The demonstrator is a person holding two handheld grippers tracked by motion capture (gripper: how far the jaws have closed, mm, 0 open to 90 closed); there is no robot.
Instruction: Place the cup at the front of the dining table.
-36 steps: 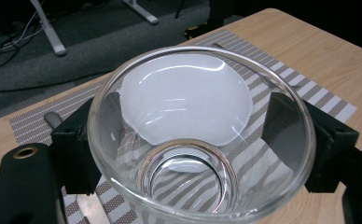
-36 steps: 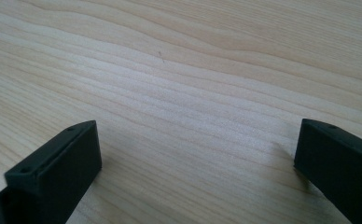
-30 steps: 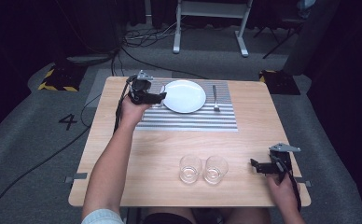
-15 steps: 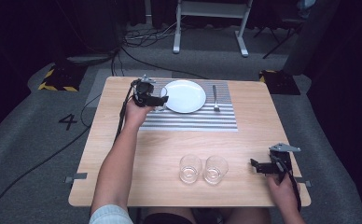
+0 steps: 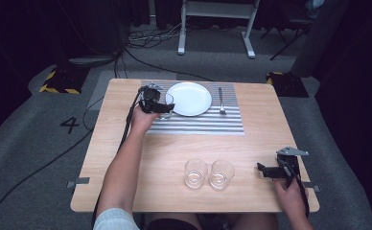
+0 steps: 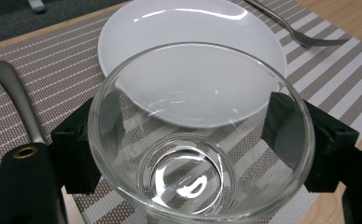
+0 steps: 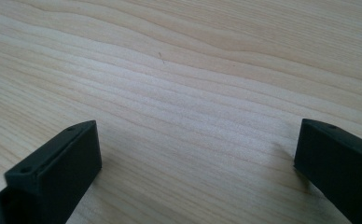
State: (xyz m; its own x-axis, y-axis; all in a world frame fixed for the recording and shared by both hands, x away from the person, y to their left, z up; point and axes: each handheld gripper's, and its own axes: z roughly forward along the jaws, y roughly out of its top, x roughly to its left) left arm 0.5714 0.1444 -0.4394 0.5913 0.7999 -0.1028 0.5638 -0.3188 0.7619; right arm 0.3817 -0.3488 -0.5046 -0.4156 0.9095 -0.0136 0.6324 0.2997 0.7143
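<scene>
Glass (image 6: 201,135) clenched in left gripper (image 5: 156,106) has shifted left off plate (image 5: 190,98) rim — placement on mat (image 5: 198,122) likely next; right gripper (image 5: 275,170) agape, idle.

Recording lab, I think: my worktop (image 5: 126,143) sits on grey carpet (image 5: 40,158), floor number "4" (image 5: 70,125), hazard-taped blocks (image 5: 59,81), loose cables (image 5: 145,40).

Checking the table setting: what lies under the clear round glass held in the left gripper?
Through the clear round glass in the left gripper show the striped grey placemat and the white plate's near edge. Whether the glass touches the mat cannot be seen.
</scene>
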